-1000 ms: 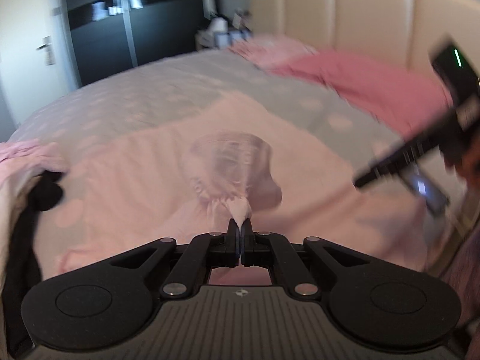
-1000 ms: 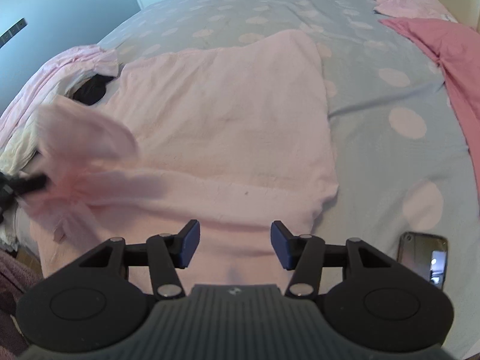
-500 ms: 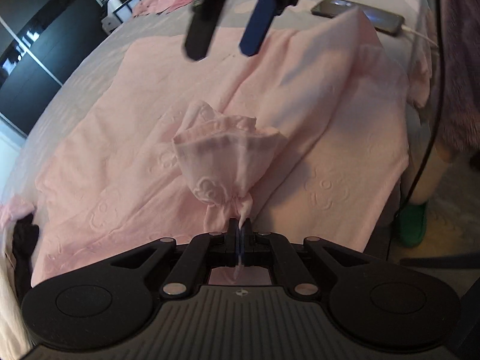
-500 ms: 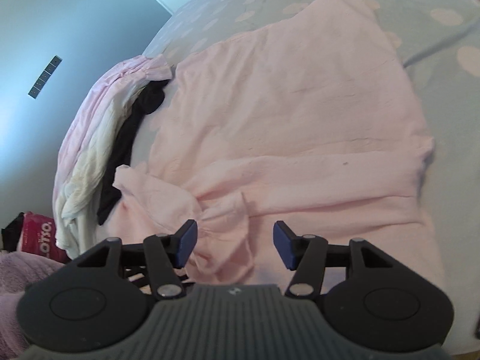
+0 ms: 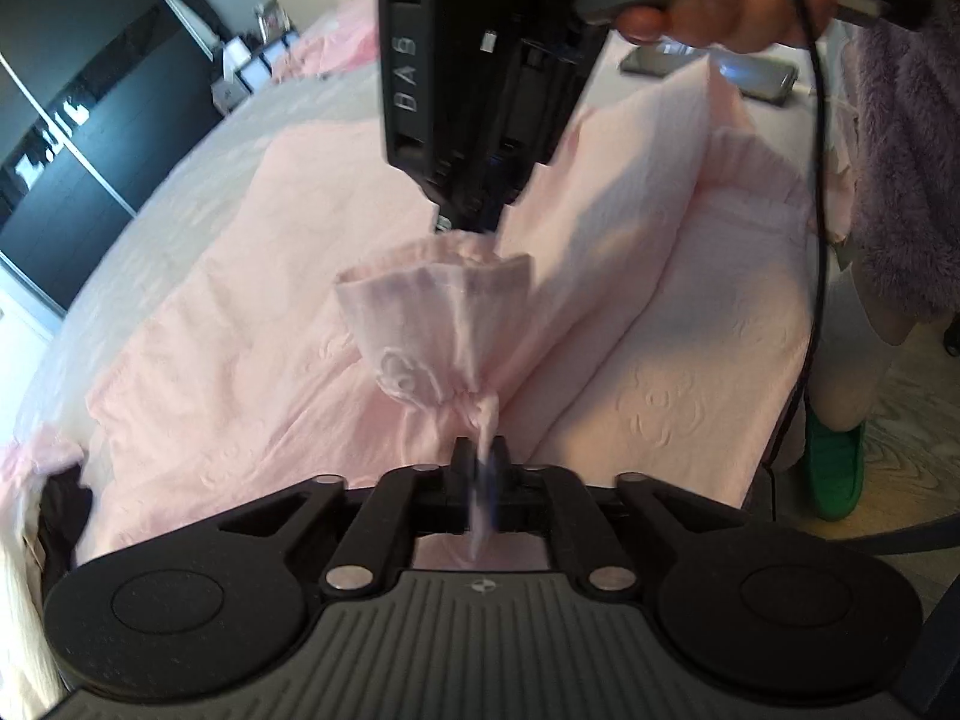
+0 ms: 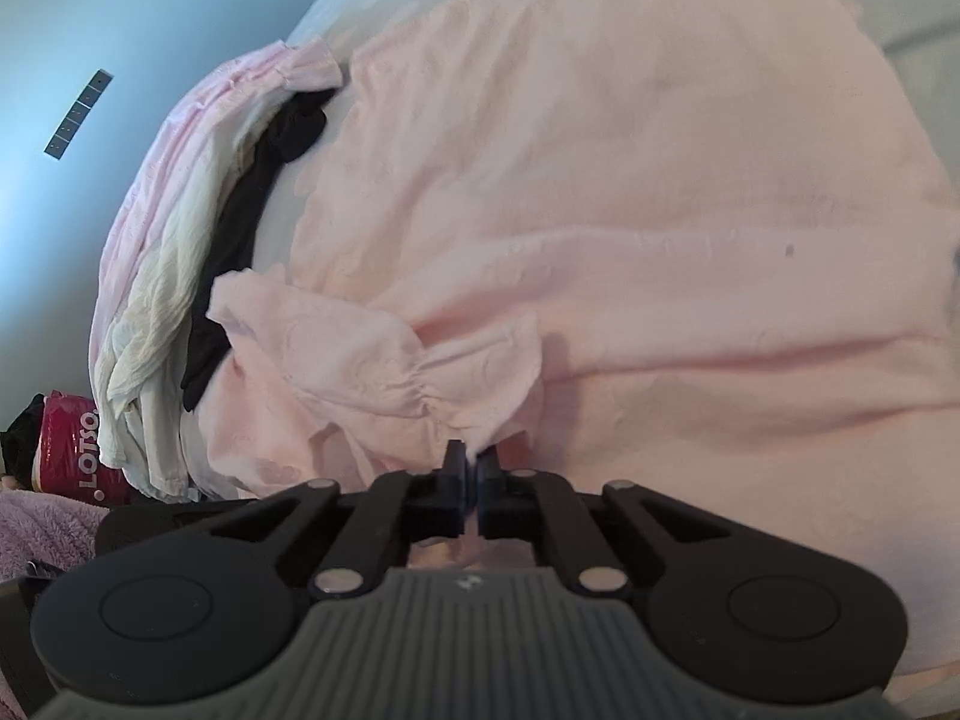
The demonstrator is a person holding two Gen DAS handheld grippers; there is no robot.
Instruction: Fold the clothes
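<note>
Our main worry is the hand-over of the ruffled sleeve cuff point(image 5: 438, 330) of the pale pink blouse point(image 5: 252, 312): the left gripper point(image 5: 480, 462) is letting its jaws part while a gathered twist of the cuff still runs between its pads, and the right gripper point(image 6: 471, 471) has its jaws pressed together on the frilled edge of that same cuff. If the right pinch has caught only the outer ruffle, we judge that the thin fabric could slide out once the left lets go, and the sleeve would flop back unfolded. A pull before the left jaws are clear could also drag the whole blouse across the bed point(image 5: 198, 138) and spoil the layers already laid over one another. The blouse lies spread over the near part of the bed, close to its near edge, with a heap of white, pink and black clothes point(image 6: 180, 276) just beside it at the bed's side edge and a phone point(image 5: 750, 75) farther along the near edge. Both grippers tilt steeply down toward the mattress. In the left wrist view the right gripper comes in from above, held by a hand point(image 5: 720, 6) wrapped round its handle, its tips meeting the top of the cuff, so the two tools face each other across the sleeve.
</note>
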